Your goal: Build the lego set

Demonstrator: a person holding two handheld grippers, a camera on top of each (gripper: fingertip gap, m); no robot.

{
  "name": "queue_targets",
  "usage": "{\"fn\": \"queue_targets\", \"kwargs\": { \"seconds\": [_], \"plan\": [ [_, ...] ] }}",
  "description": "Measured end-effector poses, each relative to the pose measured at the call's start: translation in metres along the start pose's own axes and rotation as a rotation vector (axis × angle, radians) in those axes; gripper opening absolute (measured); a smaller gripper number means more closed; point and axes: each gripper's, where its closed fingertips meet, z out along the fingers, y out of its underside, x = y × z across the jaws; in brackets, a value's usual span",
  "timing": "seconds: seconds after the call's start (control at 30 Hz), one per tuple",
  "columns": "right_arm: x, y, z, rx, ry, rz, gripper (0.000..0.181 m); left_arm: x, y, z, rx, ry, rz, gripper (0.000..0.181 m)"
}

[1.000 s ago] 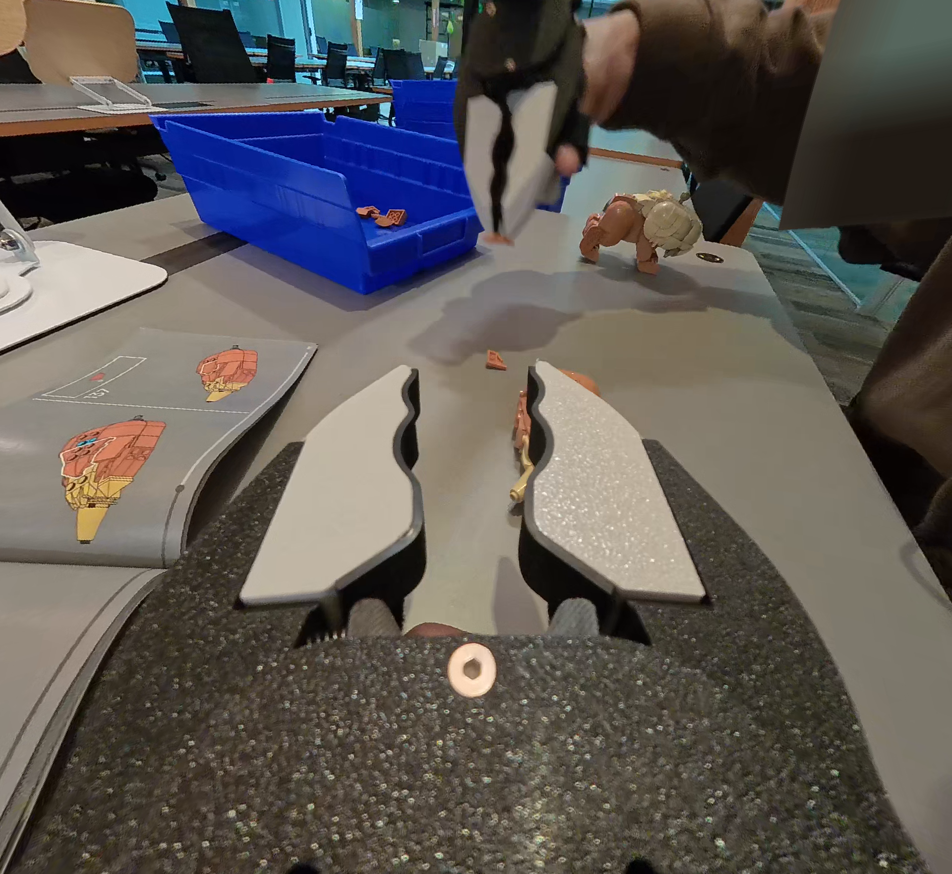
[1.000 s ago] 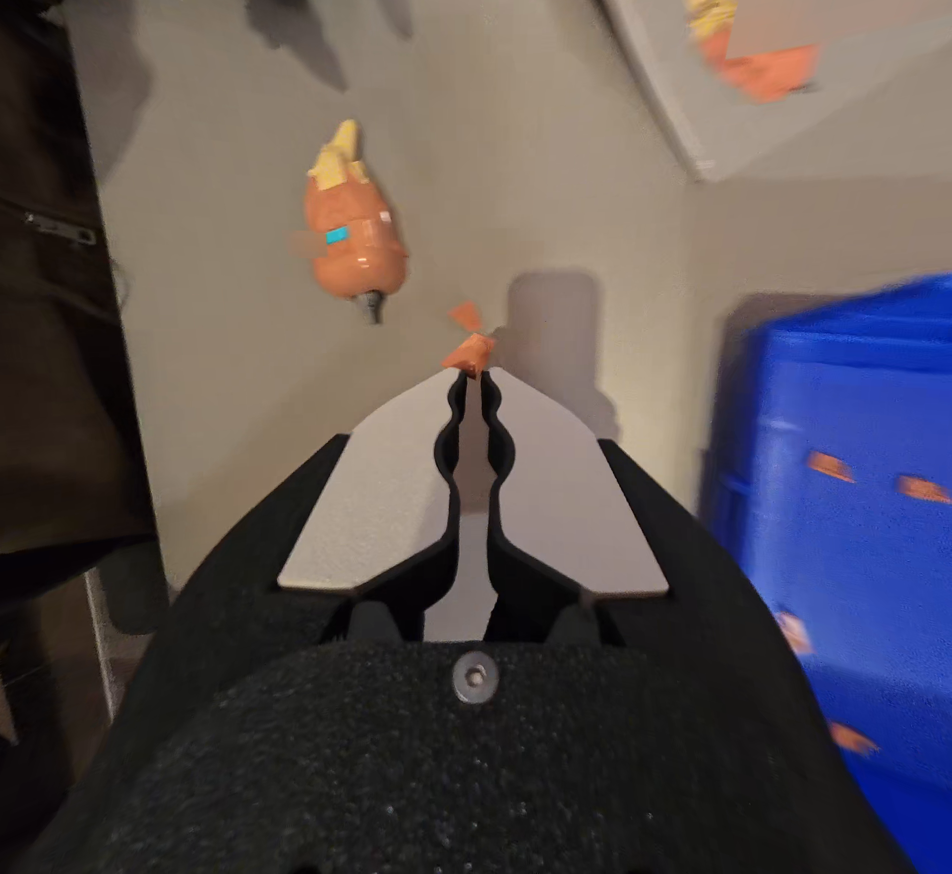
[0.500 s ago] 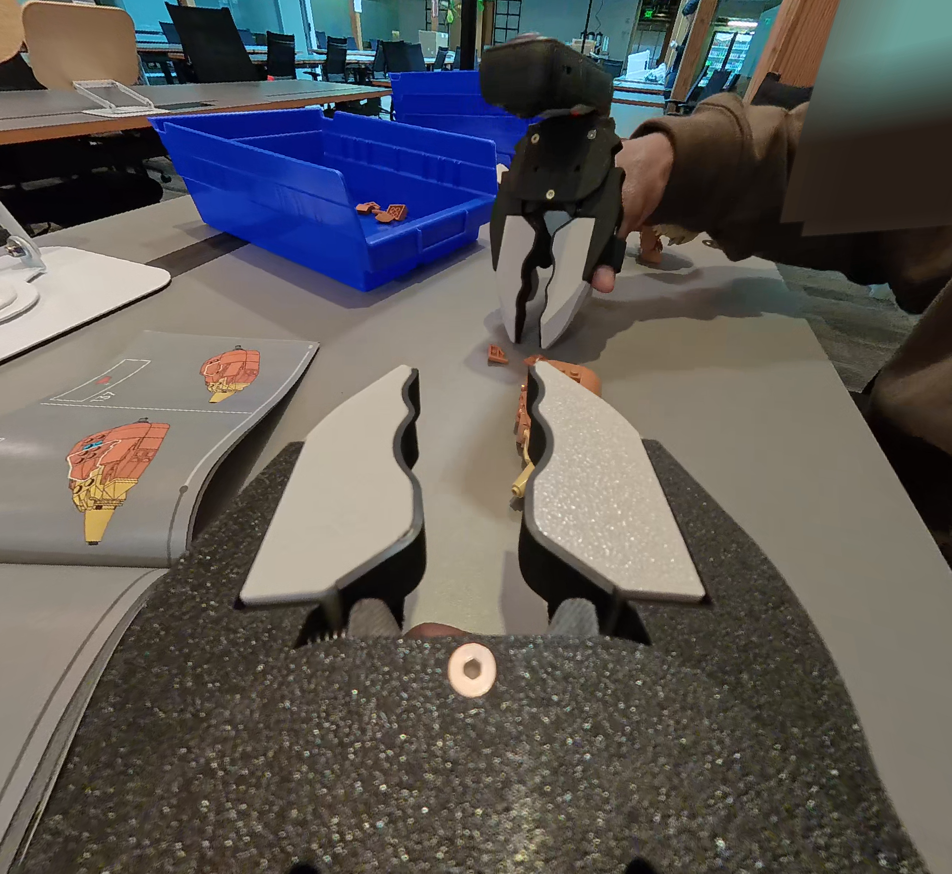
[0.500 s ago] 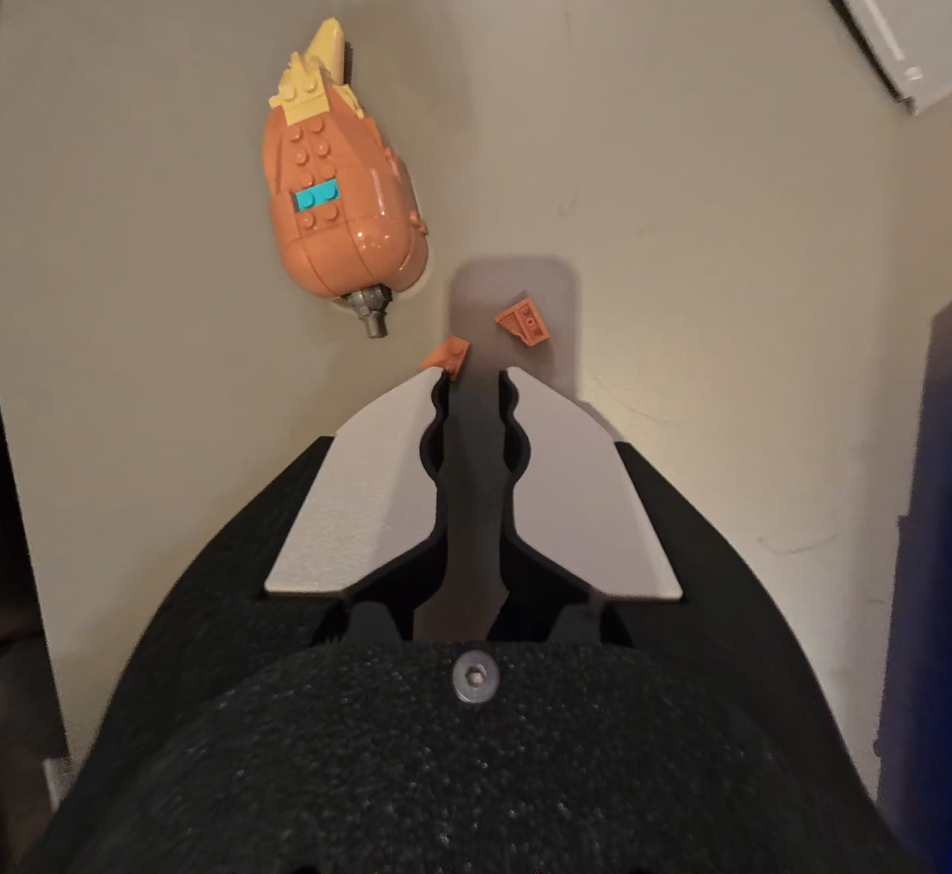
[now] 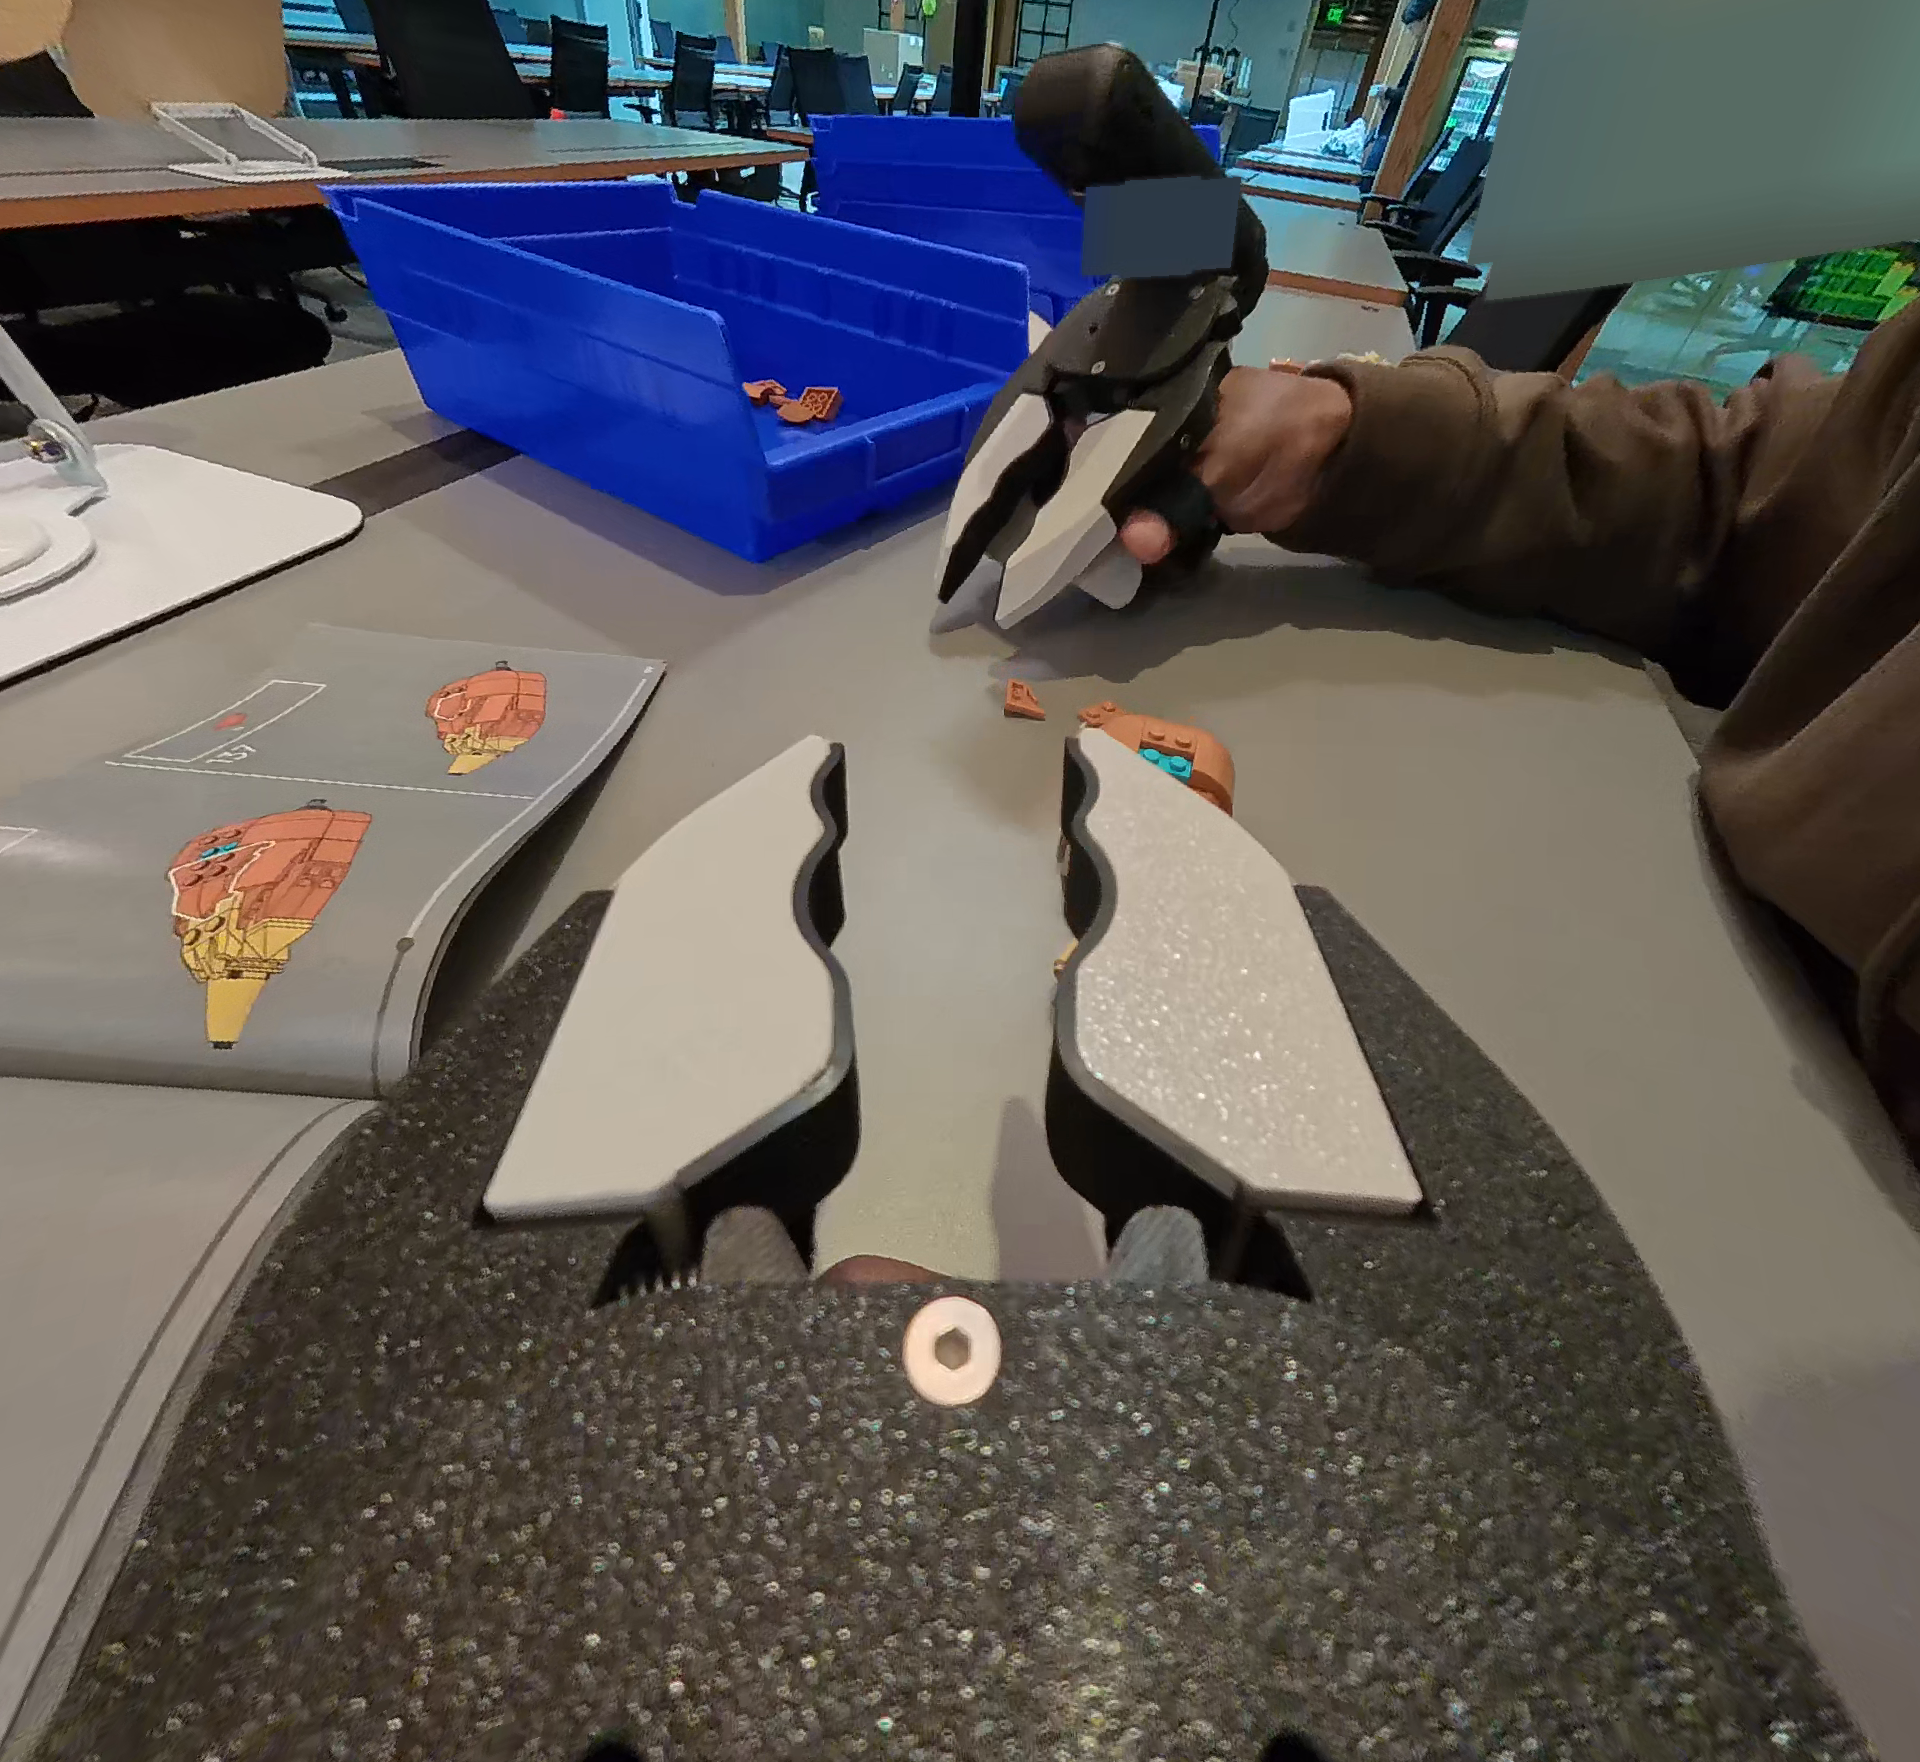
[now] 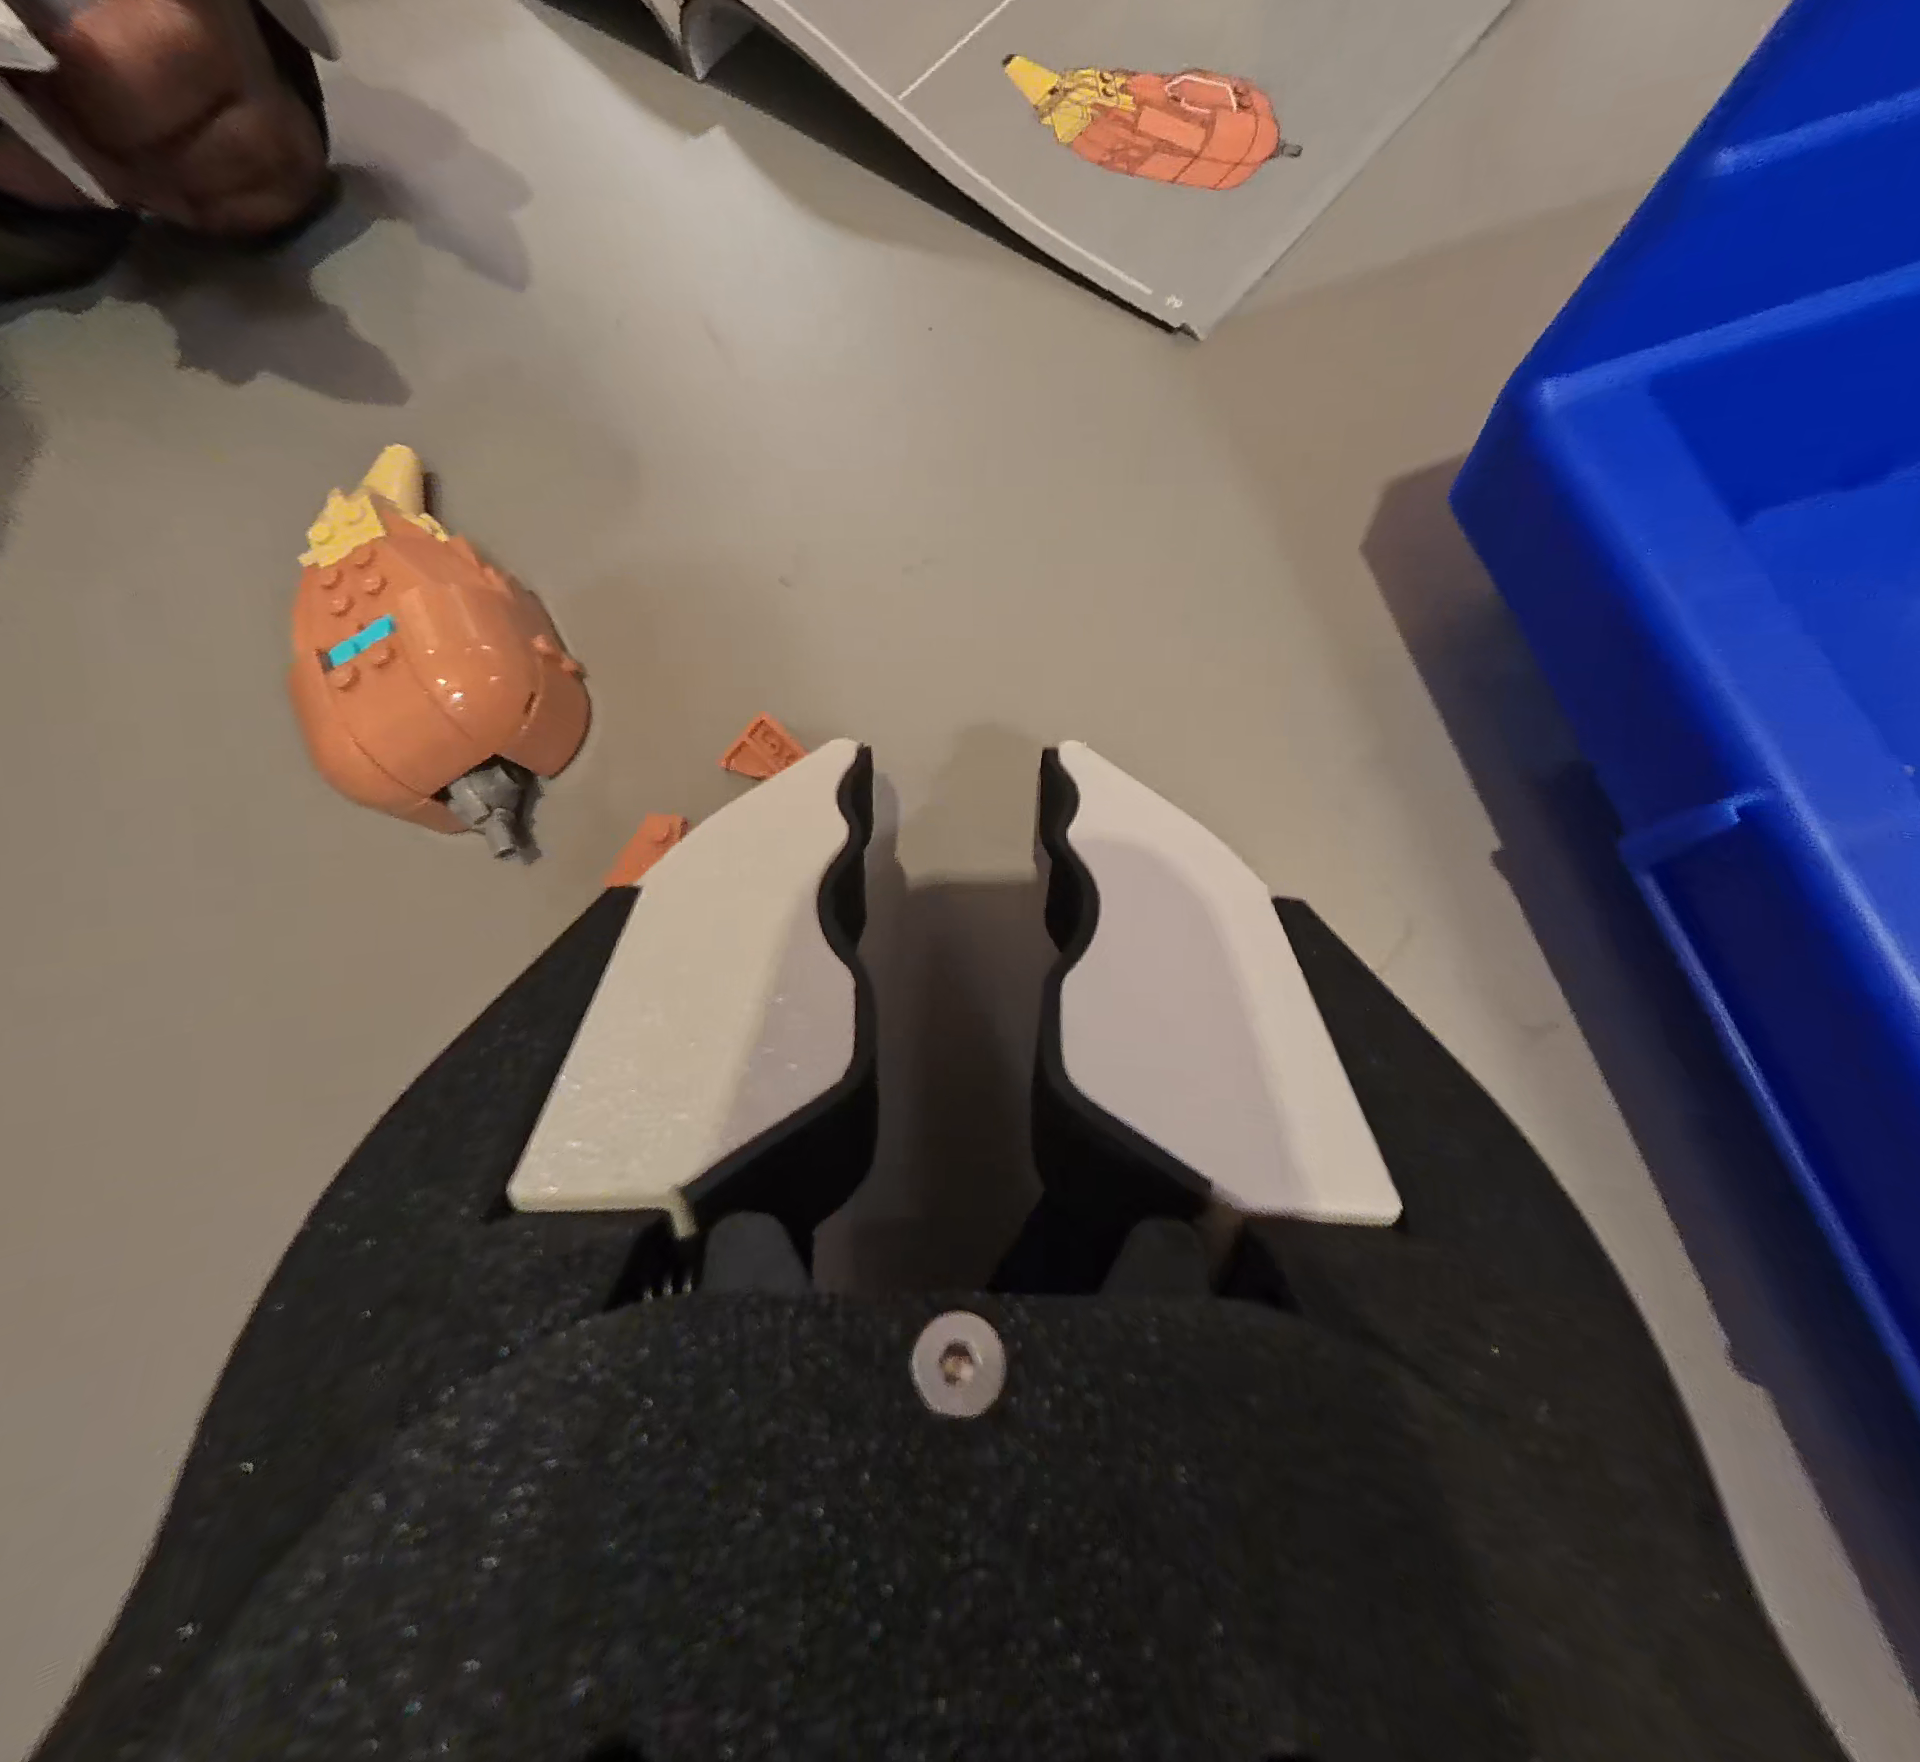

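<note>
Now both grippers are empty, jaws apart. Right gripper hangs over bare grey table, tips close to it. Orange lego model lies to its left, w/ two small orange wedge pieces between model & gripper. Left gripper is low near model. Open instruction booklet & blue bin lie nearby.

The lego model lies on the table; two loose pieces sit just beside it, toward the bin, with the instruction booklet well beyond.
</note>
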Motion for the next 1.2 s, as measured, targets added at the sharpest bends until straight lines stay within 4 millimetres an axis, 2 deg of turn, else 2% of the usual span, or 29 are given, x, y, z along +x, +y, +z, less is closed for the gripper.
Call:
{"fn": "queue_targets", "kwargs": {
  "seconds": [0.2,0.77,1.2],
  "plan": [
    [0.003,-0.004,0.000,0.027,0.074,-0.045,0.028,-0.002,0.001,0.000,-0.006,-0.006,-0.016,0.040],
    [0.004,-0.005,-0.005,0.065,0.093,-0.044,0.024,-0.008,0.002,0.000,-0.004,-0.018,-0.072,0.040],
    [0.012,-0.013,-0.016,0.117,0.139,-0.037,0.026,-0.010,0.002,0.000,-0.005,-0.020,-0.095,0.040]
  ]
}}
